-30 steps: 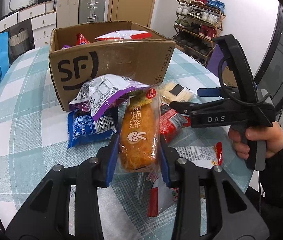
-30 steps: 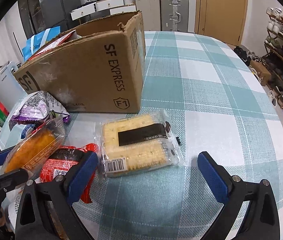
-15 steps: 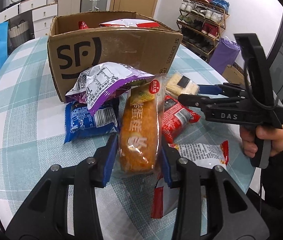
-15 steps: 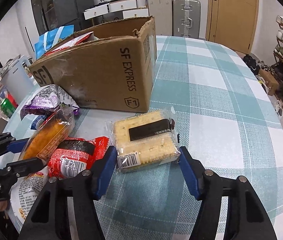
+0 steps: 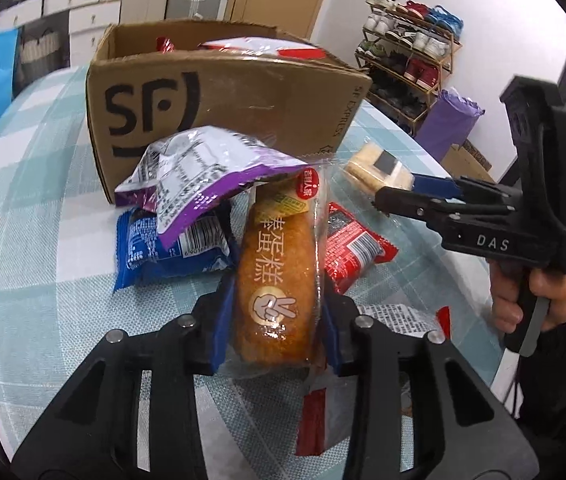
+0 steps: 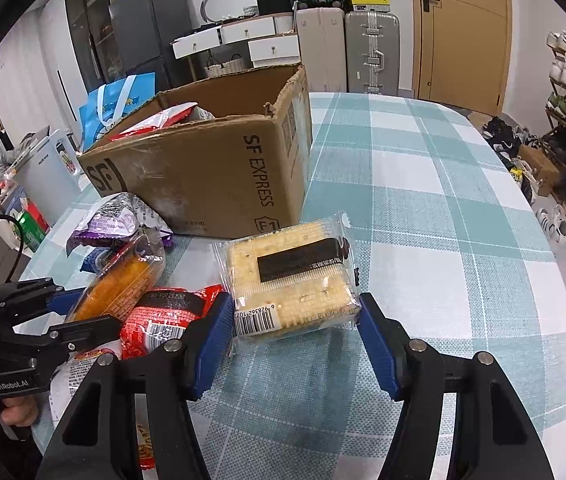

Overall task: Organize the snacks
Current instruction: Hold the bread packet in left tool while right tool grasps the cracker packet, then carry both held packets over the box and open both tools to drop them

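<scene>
Carrying both packets over the rim of the cardboard box (image 6: 219, 168) is judged the step in hand. Left of the box front, the left tongs (image 5: 273, 322) are clamped narrow on the near end of the orange cake packet (image 5: 279, 276), whose far end tucks under the purple bag (image 5: 199, 172) lying against the box. Lifting it straight before swinging should keep that bag from dragging along. In front of the box corner, the right tongs (image 6: 295, 320) hold the cracker pack (image 6: 291, 276) by its near edge, pads on both sides; the pack appears raised off the cloth. It looks rigid, so a level carry should keep it from pivoting. Between the two held packets, in front of the box, lie a red packet (image 6: 167, 316) and a blue packet (image 5: 171, 248), not yet sorted. The box already contains red-and-white bags.

The tabletop (image 6: 423, 200) carries a teal-and-white checked cloth. Behind the box stand suitcases, drawers and a wooden door; to its right, a shoe rack (image 5: 407, 60).
</scene>
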